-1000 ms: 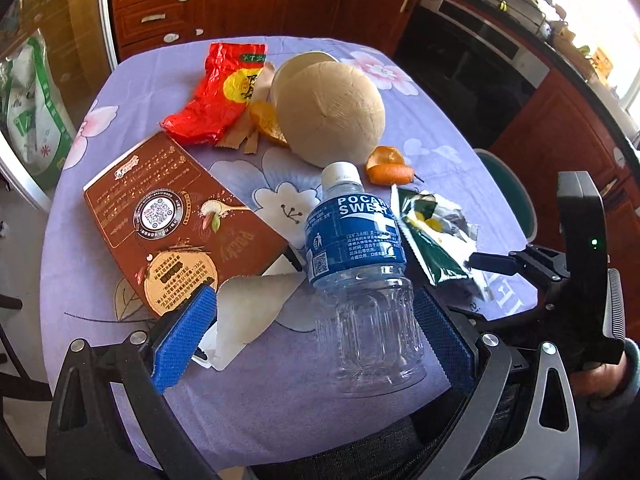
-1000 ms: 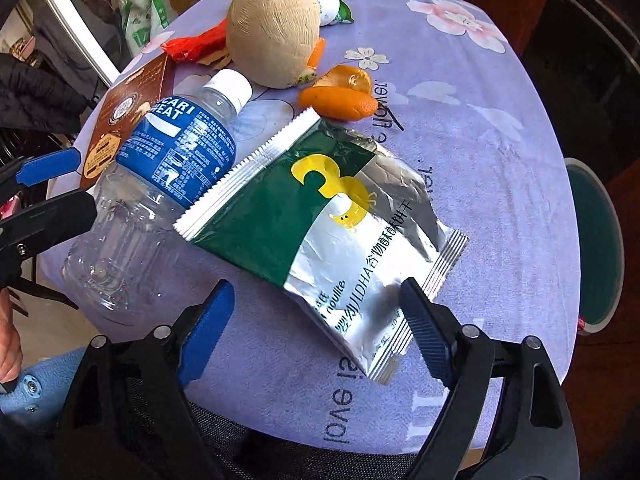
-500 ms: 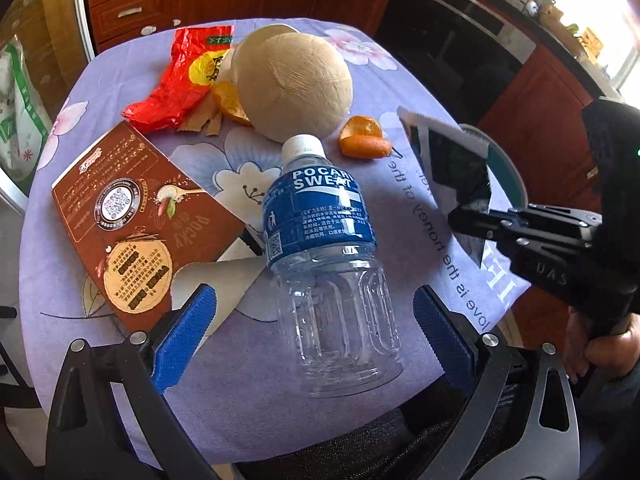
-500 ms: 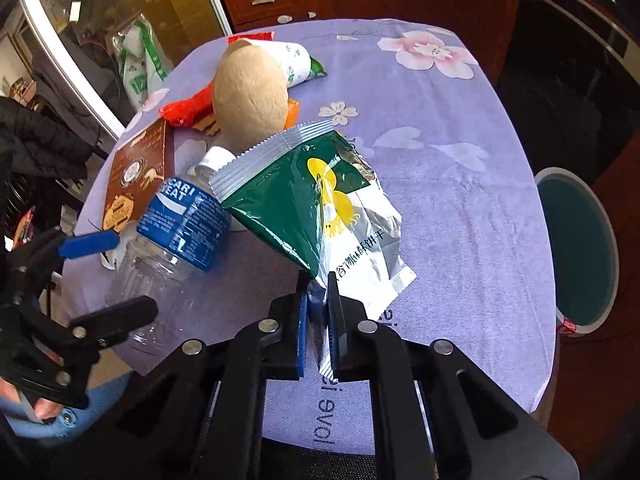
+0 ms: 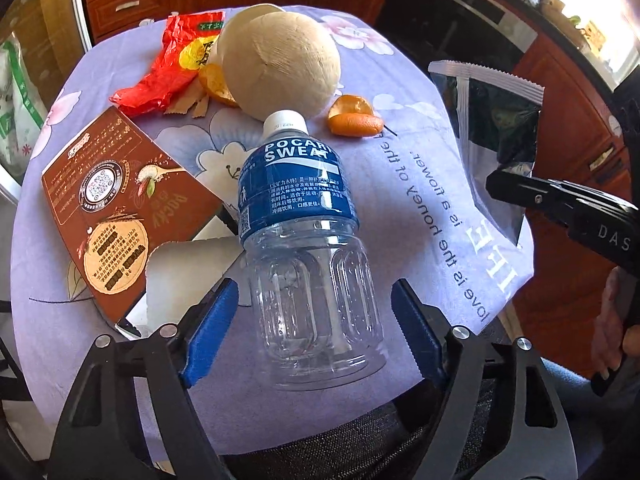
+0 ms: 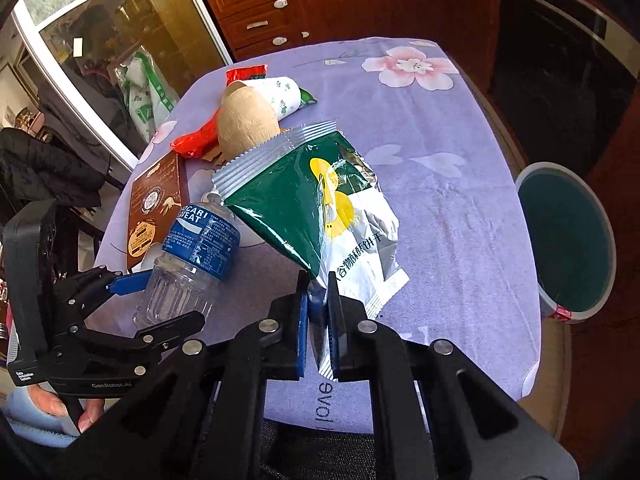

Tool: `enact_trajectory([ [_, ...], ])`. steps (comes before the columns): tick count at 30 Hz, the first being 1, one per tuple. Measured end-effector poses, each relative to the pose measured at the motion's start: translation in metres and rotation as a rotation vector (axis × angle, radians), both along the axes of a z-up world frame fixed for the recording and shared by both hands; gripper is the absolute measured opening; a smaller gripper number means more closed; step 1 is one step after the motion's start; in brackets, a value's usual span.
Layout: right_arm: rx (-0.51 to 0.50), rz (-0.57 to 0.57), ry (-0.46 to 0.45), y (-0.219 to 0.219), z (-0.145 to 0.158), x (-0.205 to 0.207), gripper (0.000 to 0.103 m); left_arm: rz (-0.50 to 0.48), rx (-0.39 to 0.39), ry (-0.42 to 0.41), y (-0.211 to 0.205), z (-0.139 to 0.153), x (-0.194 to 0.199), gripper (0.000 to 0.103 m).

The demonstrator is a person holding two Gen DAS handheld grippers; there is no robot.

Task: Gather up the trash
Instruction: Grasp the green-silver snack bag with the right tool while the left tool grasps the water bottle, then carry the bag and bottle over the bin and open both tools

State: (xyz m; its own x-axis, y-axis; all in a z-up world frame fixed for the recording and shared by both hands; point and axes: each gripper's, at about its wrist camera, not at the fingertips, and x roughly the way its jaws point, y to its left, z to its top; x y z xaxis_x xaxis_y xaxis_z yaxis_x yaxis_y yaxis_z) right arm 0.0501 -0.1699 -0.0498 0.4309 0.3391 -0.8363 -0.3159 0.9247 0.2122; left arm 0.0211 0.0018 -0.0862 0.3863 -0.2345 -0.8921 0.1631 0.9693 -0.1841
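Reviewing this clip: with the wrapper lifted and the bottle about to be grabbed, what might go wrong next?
1. The right hand-held gripper pinches only the wrapper's bottom edge; the foil may slip out before reaching the bin.
2. The left hand-held gripper has been closing around the bottle, pads not yet touching; the smooth round bottle lying on its side may roll or squirt out.

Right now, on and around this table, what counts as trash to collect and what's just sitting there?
Trash to collect:
- green snack bag, held
- plastic bottle
- orange peel
- red wrapper
- brown box
- coconut

Not trash:
- bin
- tablecloth
- cabinets
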Motion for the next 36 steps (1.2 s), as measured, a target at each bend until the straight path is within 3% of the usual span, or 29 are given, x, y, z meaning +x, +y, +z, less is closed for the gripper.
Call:
enact_trajectory([
  [1, 0.001, -0.002, -0.003, -0.001, 0.001, 0.0, 0.008, 0.0, 0.007, -0.001, -0.001, 0.0, -0.001, 0.066],
  [3, 0.004, -0.005, -0.009, -0.003, 0.003, -0.001, 0.008, 0.006, 0.022, -0.012, -0.002, 0.001, -0.002, 0.064],
  [14, 0.038, -0.046, -0.042, -0.025, 0.015, -0.006, 0.008, -0.016, 0.096, -0.16, -0.018, 0.045, -0.01, 0.062],
  [24, 0.063, -0.12, -0.074, -0.056, 0.027, -0.002, 0.008, -0.055, 0.098, -0.255, -0.039, 0.083, -0.001, 0.062],
  [36, 0.086, -0.411, -0.063, -0.182, 0.025, 0.025, 0.008, -0.246, 0.03, -0.322, -0.13, 0.111, 0.057, 0.062],
])
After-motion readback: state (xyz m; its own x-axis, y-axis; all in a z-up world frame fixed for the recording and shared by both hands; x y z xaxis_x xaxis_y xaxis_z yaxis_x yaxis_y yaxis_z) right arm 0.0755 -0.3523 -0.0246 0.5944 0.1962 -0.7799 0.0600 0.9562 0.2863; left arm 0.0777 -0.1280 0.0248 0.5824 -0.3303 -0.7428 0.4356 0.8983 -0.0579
